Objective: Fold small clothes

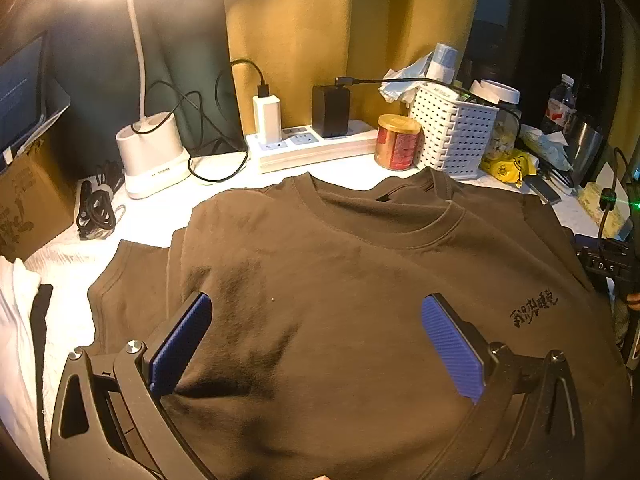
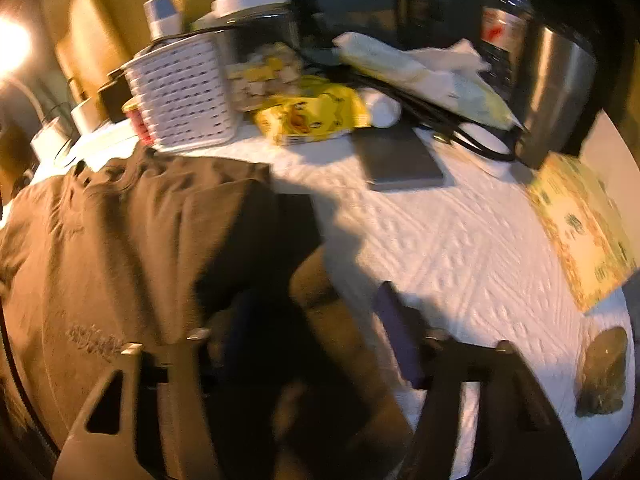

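A brown T-shirt (image 1: 340,280) lies flat on the white textured table cover (image 1: 152,220), collar toward the back, with black lettering on its right chest. Its left sleeve looks folded in. My left gripper (image 1: 316,340) is open, its blue pads spread wide just above the shirt's chest. In the blurred right wrist view, the shirt's right shoulder and sleeve (image 2: 152,240) lie on the cover (image 2: 460,248). My right gripper (image 2: 316,336) is open over the sleeve's edge, with a fold of brown cloth between its fingers, apparently not clamped.
At the back stand a white lamp base (image 1: 152,152), a power strip with chargers (image 1: 316,144), a red can (image 1: 398,142), a white slotted basket (image 1: 452,132), a yellow packet (image 2: 312,114), a grey flat device (image 2: 400,160), a steel container (image 2: 556,96) and a bottle (image 1: 562,104). A cardboard box (image 1: 28,208) stands left.
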The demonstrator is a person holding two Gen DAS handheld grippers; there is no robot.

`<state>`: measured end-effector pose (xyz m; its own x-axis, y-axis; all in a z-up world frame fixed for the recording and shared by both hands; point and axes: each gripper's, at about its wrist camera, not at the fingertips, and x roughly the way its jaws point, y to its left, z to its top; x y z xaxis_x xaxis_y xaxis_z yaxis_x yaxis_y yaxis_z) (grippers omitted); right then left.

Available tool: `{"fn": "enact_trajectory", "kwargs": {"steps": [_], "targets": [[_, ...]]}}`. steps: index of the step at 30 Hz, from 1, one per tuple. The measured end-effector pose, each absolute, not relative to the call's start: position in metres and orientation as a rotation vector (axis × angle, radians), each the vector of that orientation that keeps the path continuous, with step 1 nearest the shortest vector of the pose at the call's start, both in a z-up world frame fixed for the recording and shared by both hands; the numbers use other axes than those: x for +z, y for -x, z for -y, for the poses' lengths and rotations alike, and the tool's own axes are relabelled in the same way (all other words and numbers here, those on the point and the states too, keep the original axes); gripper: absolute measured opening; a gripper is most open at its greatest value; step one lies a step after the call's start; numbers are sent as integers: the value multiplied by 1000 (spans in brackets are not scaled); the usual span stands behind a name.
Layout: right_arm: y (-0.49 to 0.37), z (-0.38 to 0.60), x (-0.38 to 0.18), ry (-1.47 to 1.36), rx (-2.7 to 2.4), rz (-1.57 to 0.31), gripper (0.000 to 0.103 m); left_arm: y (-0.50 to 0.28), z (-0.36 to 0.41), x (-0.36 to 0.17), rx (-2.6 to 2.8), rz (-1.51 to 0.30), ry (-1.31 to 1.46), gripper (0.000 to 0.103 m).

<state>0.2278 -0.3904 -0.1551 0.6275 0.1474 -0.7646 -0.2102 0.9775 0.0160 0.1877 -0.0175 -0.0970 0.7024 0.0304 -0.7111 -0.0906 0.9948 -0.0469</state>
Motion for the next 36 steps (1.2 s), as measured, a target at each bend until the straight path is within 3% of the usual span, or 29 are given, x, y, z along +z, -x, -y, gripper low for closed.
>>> {"fn": "enact_trajectory", "kwargs": {"steps": [2, 4, 5, 21, 36], "targets": [[-227, 388, -156, 78, 212, -869, 22, -187, 15, -97, 63, -792, 87, 102], [-226, 385, -156, 73, 235, -881, 9, -185, 14, -96, 57, -789, 92, 102], [-225, 382, -155, 77, 234, -885, 8, -184, 12, -96, 54, -786, 94, 102], [-176, 333, -78, 112, 241, -702, 7, -154, -20, -86, 35, -730, 135, 102], [-168, 260, -132, 74, 354, -850, 7, -128, -51, -88, 49, -733, 141, 102]]}}
